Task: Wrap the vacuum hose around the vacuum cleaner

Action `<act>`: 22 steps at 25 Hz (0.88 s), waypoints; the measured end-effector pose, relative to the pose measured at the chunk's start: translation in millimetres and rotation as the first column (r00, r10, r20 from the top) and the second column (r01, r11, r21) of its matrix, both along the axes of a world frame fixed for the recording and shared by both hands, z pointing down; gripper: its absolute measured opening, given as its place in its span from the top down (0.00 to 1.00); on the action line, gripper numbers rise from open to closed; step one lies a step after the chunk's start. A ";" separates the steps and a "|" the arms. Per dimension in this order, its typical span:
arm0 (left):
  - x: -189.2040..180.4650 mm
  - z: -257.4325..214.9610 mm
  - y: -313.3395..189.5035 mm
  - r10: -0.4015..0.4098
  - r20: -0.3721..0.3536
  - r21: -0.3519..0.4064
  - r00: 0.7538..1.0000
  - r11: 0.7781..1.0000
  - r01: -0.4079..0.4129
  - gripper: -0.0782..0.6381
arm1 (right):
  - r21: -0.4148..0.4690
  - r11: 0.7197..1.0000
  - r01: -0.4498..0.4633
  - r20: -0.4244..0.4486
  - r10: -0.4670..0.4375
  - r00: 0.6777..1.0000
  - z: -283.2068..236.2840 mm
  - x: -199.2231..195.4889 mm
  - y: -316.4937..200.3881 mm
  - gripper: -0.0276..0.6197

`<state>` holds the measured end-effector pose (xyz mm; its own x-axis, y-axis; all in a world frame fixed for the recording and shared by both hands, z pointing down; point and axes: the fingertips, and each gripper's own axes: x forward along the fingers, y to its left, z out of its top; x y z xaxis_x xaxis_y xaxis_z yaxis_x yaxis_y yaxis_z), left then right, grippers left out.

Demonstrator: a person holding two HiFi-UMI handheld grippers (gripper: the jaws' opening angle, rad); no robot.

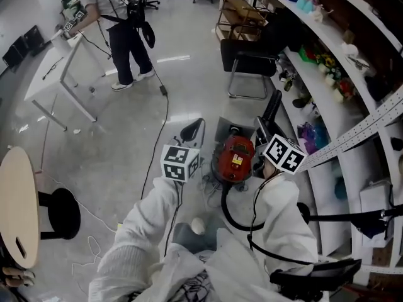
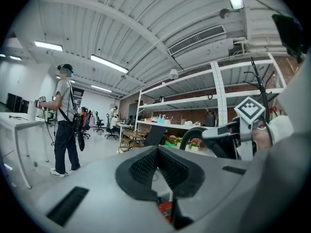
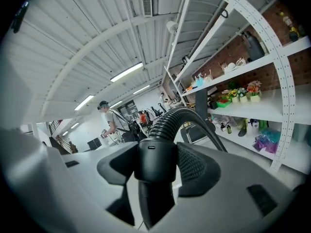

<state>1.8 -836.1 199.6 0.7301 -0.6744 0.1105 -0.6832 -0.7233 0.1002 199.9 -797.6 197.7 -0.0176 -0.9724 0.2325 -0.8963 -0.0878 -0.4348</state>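
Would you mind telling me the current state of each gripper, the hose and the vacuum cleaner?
vacuum hose: held at its cuff end, hanging loose, not wrapped around the cleaner.
vacuum cleaner: resting on the floor, no hose wound around it.
right gripper: fingers clamped on the hose cuff.
left gripper: fingers together, holding nothing.

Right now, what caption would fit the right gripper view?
The right gripper holds the vacuum hose in its jaws, beside stocked shelves.
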 end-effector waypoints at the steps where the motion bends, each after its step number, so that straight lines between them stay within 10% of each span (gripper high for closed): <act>1: -0.8 3.5 -8.9 -0.004 0.006 -0.006 1.000 1.000 0.004 0.89 | -0.011 1.000 0.007 -0.008 -0.007 1.000 2.0 -1.7 -12.4 0.59; 15: -64.9 28.3 -116.3 -0.160 0.055 -0.058 0.986 0.985 0.163 0.89 | -0.130 0.958 0.257 0.037 -0.254 0.966 67.0 -73.7 -240.3 0.59; 22: -155.5 54.3 -105.7 -0.323 0.090 -0.090 0.942 0.940 0.330 0.89 | -0.198 0.848 0.491 0.089 -0.484 0.871 137.4 -225.0 -282.1 0.59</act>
